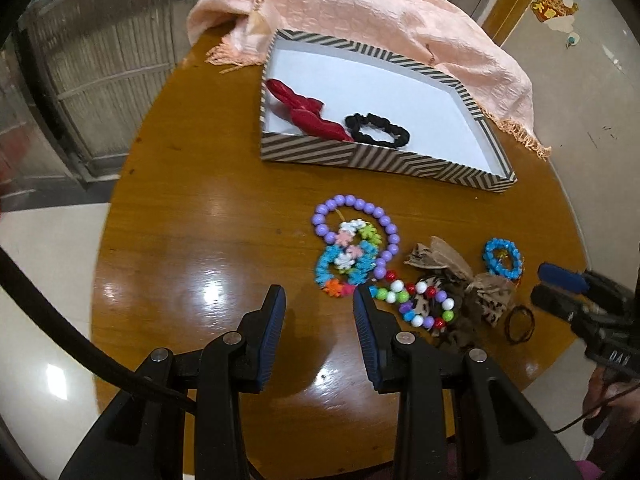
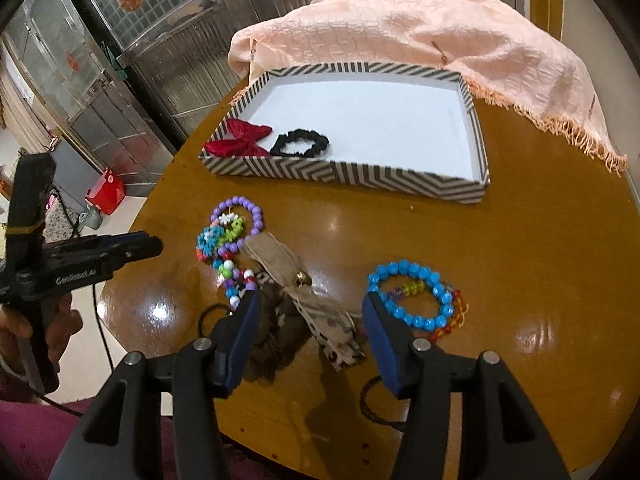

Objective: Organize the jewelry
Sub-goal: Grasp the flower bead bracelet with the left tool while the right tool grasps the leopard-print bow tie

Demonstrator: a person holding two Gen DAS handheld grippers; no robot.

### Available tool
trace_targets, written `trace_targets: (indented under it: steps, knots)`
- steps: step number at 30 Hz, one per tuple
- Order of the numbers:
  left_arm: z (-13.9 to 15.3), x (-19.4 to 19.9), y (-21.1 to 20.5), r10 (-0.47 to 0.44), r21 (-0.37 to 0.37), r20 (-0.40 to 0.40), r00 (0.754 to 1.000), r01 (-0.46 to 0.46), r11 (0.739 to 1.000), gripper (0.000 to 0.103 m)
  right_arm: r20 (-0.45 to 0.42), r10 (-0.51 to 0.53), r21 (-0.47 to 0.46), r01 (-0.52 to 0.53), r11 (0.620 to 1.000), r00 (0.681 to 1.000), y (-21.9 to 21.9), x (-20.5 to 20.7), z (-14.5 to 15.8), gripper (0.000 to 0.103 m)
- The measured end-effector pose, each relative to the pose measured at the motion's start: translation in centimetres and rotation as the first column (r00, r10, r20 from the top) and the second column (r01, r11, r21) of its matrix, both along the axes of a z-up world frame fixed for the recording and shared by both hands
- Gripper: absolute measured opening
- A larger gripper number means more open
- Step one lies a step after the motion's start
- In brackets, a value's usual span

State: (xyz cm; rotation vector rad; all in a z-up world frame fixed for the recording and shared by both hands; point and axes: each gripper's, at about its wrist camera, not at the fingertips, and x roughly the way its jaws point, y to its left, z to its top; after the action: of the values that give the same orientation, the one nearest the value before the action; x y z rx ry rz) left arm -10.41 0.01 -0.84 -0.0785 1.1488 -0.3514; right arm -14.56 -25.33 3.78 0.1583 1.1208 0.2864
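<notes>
**Loose beads and soft bows wait below a half-empty box**

Left wrist view: the left gripper (image 1: pixel 320 296) stands with its jaws apart and nothing between them, low in the centre of the frame above the wooden table (image 1: pixel 180 208). Just right of its tip lies a tangle: a purple bead bracelet (image 1: pixel 358 226), a flower-shaped bracelet (image 1: pixel 346 264) overlapping it, and a mixed bead string (image 1: pixel 416 302) running off to the lower right. These look light, hard and slippery, and strung on elastic, so a pinch across a single strand at the outer edge of a loop seems safest; pulling one piece may drag its neighbours. The striped box (image 1: pixel 360 158), in the upper centre, already holds a red bow (image 1: pixel 308 110) and a black scrunchie (image 1: pixel 378 130). A pink scarf (image 1: pixel 380 12) lies draped behind it.

Right wrist view: the right gripper (image 2: pixel 310 312) is also open and holds nothing, its jaws straddling a brown bow (image 2: pixel 304 300) at the lower centre. This cloth is soft and limp; its knotted middle probably gives the firmest hold. A blue bead bracelet (image 2: pixel 412 296) lies just to the right, touching small red and yellow beads (image 2: pixel 452 320). A thin black hair tie (image 2: pixel 368 400) lies near the table's edge.
</notes>
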Motion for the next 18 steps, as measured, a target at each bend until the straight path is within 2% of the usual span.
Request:
trace_targets:
  steps: [7,18]
  knots:
    - [-1.5,1.7,-1.5,-0.023,-0.028,-0.035,0.999,0.022,0.999,0.029,0.0,0.024,0.011,-0.024,1.0,1.0,0.3,0.0,-0.2,0.055]
    - [-3.3,3.0,-2.4,-0.06,-0.01,-0.071,0.996,0.059,0.998,0.029,-0.013,0.181,-0.052,-0.181,0.982,0.983,3.6,1.6,-2.3,0.052]
